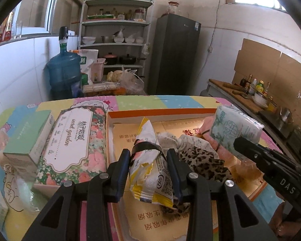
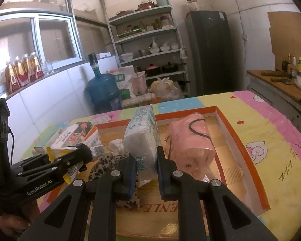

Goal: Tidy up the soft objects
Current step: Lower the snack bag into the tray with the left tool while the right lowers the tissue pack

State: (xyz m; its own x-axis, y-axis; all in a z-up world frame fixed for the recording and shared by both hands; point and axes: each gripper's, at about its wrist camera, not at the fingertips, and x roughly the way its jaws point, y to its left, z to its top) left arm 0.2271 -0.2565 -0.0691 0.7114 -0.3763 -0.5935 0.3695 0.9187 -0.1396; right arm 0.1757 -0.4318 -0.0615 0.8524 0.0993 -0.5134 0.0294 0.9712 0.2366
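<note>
A yellow-and-white snack bag (image 1: 145, 130) bound with a black band is clamped upright in my left gripper (image 1: 148, 153), above the near part of a shallow cardboard tray with an orange rim (image 1: 162, 112). My right gripper (image 2: 145, 158) is shut on a white tissue pack with teal print (image 2: 142, 134), held upright over the same tray (image 2: 228, 122). Each gripper shows in the other's view: the right one (image 1: 240, 143) on the tissue pack (image 1: 232, 126), the left one (image 2: 81, 155) on the snack bag (image 2: 56, 152). In the tray lie a leopard-print cloth (image 1: 202, 160) and a pink bagged bundle (image 2: 190, 146).
Left of the tray on the colourful tablecloth lie a floral tissue pack (image 1: 78, 140) and a green box (image 1: 28, 142). Beyond the table stand a blue water jug (image 1: 64, 72), a shelf rack (image 1: 116, 44) and a dark fridge (image 1: 176, 54). A kitchen counter (image 1: 250, 98) runs along the right.
</note>
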